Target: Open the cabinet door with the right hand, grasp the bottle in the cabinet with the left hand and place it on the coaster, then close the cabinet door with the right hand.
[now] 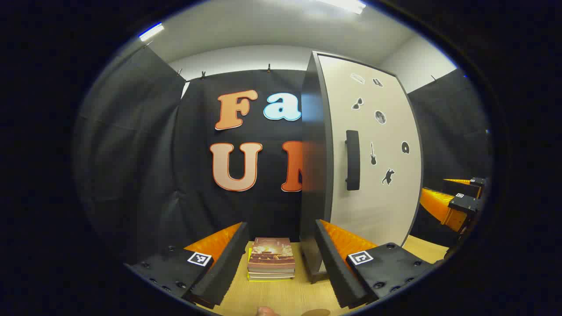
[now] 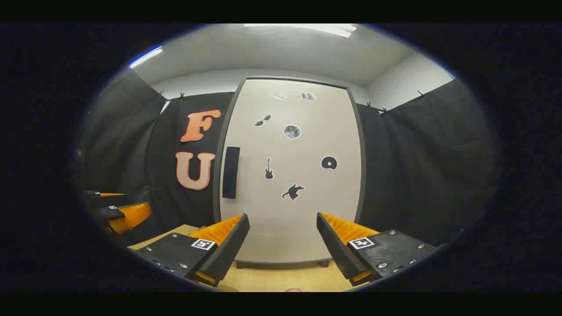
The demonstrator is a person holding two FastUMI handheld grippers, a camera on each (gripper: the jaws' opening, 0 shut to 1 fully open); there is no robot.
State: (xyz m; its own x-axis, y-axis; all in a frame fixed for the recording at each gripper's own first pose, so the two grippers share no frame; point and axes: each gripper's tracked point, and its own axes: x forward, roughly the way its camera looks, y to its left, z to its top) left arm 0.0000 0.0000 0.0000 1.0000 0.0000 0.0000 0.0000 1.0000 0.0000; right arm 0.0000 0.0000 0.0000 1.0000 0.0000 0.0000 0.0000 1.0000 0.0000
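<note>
Cabinet door (image 1: 373, 166) in the left gripper view stands shut, up and to the right of the left gripper (image 1: 281, 263), seen at a slant so that the dark side panel (image 1: 314, 175) of the cabinet faces the camera; the handle (image 1: 352, 160) is a dark vertical bar near the door's left edge, its long axis upright; the left gripper's fingers are spread wide and hold nothing; between them, on the wooden table (image 1: 285, 298), lies a stack of books (image 1: 271, 259); the right gripper (image 1: 456, 202) shows far right, level with the lower part of the door. Neither the bottle nor the coaster can be made out, so the bottle is presumably behind the shut door.

In the right gripper view the door (image 2: 292, 175) is met almost square on, straight ahead of the right gripper (image 2: 283, 245), whose fingers are likewise parted and empty; the handle (image 2: 231, 172) lies above and to the left of the gap between them, so I judge the coming move to be a reach up and leftward, with the jaws closing across the bar from either side; the left gripper (image 2: 120, 210) sits low at the far left. This view gives the door's flat face and hides the side panel and the books, which the other view supplies; the right gripper looks the better lined up on the handle.
</note>
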